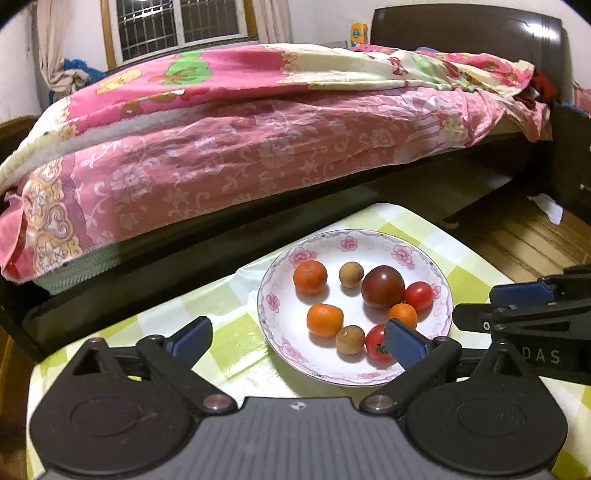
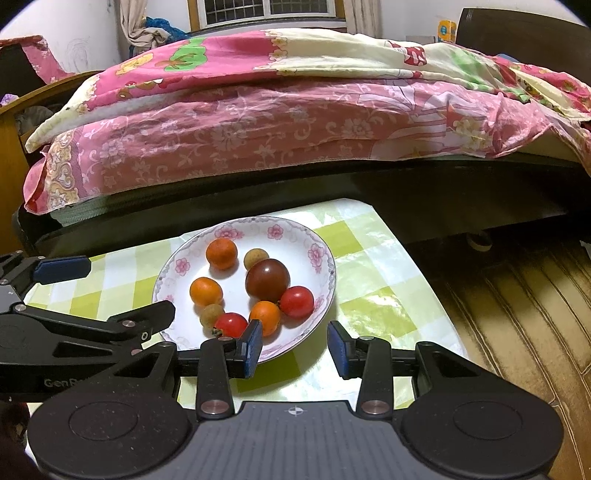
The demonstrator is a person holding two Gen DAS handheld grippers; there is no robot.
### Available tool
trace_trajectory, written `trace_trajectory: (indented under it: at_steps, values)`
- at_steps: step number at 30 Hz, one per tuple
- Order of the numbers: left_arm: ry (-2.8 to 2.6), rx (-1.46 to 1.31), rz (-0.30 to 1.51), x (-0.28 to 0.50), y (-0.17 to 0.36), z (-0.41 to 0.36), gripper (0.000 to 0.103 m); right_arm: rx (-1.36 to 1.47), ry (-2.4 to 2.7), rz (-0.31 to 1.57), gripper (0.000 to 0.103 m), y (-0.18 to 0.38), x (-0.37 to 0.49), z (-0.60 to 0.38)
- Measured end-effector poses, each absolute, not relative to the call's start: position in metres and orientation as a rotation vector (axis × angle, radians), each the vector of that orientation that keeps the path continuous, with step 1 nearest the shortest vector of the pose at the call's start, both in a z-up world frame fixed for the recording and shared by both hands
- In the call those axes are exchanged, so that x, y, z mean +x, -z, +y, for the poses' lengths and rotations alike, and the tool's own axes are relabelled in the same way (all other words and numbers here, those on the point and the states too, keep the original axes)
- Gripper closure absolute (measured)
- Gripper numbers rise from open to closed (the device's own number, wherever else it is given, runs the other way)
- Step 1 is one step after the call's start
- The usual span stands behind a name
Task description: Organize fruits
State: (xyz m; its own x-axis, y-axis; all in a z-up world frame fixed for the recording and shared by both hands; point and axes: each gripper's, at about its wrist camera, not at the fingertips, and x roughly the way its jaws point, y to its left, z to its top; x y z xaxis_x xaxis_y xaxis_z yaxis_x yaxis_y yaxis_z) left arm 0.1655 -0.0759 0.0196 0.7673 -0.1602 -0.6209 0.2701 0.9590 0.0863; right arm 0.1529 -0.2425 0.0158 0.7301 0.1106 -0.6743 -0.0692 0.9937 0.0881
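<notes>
Eight fruits are gathered on the plate (image 1: 352, 243), which rests on the table (image 1: 476, 258) near the bed (image 1: 258, 147). The left gripper (image 1: 295, 338) is spread wide and empty over the plate's near edge, seemingly just unloaded. The right gripper (image 2: 295, 345) is partly open, grasping nothing, beside the near rim.

This is a bedroom in a home. A dark wooden bed (image 1: 258, 236) with a tall dark headboard (image 1: 465, 33) fills the background, covered by a pink floral quilt (image 1: 229, 147). Behind it a barred window (image 1: 177, 26) has pale curtains (image 1: 51, 55). In front, a small bench in a green-and-white checked cloth (image 2: 369, 266) stands on a wooden plank floor (image 2: 517, 295).
</notes>
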Motion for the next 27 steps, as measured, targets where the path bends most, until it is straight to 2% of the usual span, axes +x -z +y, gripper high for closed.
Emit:
trace_trajectory:
  at_steps: [27]
  values:
    - [0.206,0.143,0.656,0.153,-0.025,-0.070,0.000,0.080,-0.093,0.743,0.068,-0.019,0.144,-0.241]
